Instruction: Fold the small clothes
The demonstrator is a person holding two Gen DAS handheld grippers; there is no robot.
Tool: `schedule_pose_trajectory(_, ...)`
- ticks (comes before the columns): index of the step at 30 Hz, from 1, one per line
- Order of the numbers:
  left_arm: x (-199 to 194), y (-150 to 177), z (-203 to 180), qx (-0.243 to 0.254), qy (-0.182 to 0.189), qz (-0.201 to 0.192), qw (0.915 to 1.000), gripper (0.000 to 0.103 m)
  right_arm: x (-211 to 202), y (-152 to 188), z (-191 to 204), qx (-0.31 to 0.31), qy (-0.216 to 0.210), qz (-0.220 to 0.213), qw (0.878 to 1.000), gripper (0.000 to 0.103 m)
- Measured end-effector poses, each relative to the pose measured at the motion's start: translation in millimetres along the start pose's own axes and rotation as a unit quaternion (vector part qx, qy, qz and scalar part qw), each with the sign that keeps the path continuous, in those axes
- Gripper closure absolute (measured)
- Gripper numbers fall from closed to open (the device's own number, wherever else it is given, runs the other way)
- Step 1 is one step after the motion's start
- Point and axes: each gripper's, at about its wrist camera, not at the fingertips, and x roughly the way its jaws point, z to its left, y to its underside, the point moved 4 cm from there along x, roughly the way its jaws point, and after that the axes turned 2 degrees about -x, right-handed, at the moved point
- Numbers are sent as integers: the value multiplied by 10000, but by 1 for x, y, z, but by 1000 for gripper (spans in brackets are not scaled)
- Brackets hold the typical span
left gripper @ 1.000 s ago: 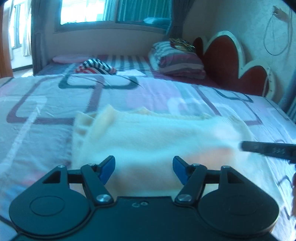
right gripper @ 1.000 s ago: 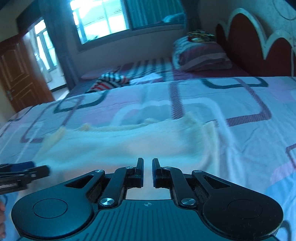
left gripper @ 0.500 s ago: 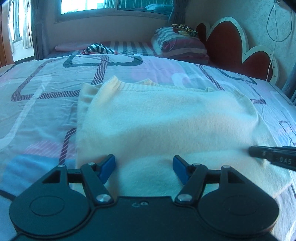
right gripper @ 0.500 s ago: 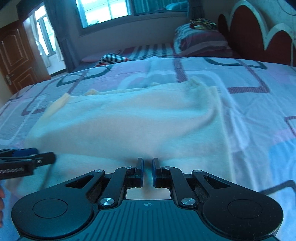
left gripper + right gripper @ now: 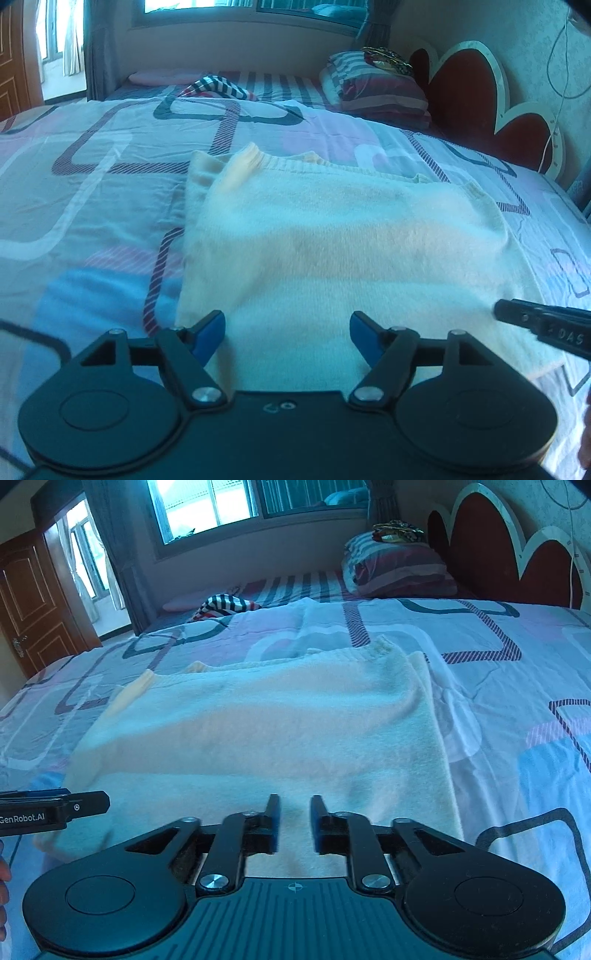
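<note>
A wide bed fills the lower frame, spread with a pale bedsheet [image 5: 92, 192] printed with pink, blue and dark striped rounded rectangles. At the upper right stands a dark red scalloped headboard with cream edging [image 5: 476, 99], against a light textured wall where a thin white cable [image 5: 554, 74] hangs. A striped pillow [image 5: 399, 568] lies near the headboard, and a crumpled black-and-white striped cloth [image 5: 218, 86] lies at upper centre. Along the top a bright window with grey curtains [image 5: 221, 506] lets in daylight. At the upper left is a brown panelled wooden door [image 5: 33, 605].
</note>
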Motion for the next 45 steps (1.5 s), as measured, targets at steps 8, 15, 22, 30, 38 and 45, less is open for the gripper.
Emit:
schedule_pose_trajectory(8,-27,25,12,-475,111,172,9987,30,-7,9,20,-15,39,-34,10000,65)
schedule_pose_trajectory(15,-39,60,23,-1415,595,543,9867,33,-15,25,31,4,77,-10,10000,65)
schedule_pose_trajectory(22,-25,62,35,-2564,1337,278,9569,32,-20,32,36,100,58,-45,9999,65)
schedule_pose_trajectory(30,5,43,48,-3500,1683,-203,9213,34,-4,16,40,22,-2,-76,10000,65)
schedule_pose_trajectory(38,28,25,54,-3705,1546,-574,9141,64,30,-16,39,-4,-26,-121,9999,65)
schedule_pose_trajectory(45,22,19,58,-3500,1316,-801,9240,95,56,-6,43,-618,165,-39,9979,65)
